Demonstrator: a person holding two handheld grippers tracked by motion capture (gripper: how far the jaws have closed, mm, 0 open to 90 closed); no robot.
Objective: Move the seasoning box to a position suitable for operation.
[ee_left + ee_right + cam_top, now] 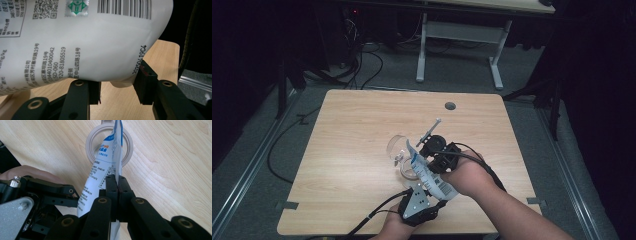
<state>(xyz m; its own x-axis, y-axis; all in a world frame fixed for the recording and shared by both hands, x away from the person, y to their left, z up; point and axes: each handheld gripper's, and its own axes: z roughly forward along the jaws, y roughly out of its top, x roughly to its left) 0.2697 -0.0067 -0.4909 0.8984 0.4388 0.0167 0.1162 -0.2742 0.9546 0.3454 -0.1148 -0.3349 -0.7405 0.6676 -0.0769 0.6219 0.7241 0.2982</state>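
A white and blue pouch (428,172) with a barcode hangs slanted between my two grippers over the wooden table (357,125). My right gripper (432,162) (116,178) is shut on the pouch's (100,172) flat side seam. The pouch's top end points down at the round mouth of a clear glass jar (398,147) (90,145) lying on the table. My left gripper (437,197) (117,85) is at the pouch's (87,45) bulging lower end. Its jaws stand well apart, and the pouch rests against their tips, dipping only slightly between them.
A small round grommet hole (450,106) sits near the table's far edge. A thin pale rod (432,130) sticks out past the right gripper. Beyond the table stand a desk's white legs (421,50), with cables (362,70) on the grey floor.
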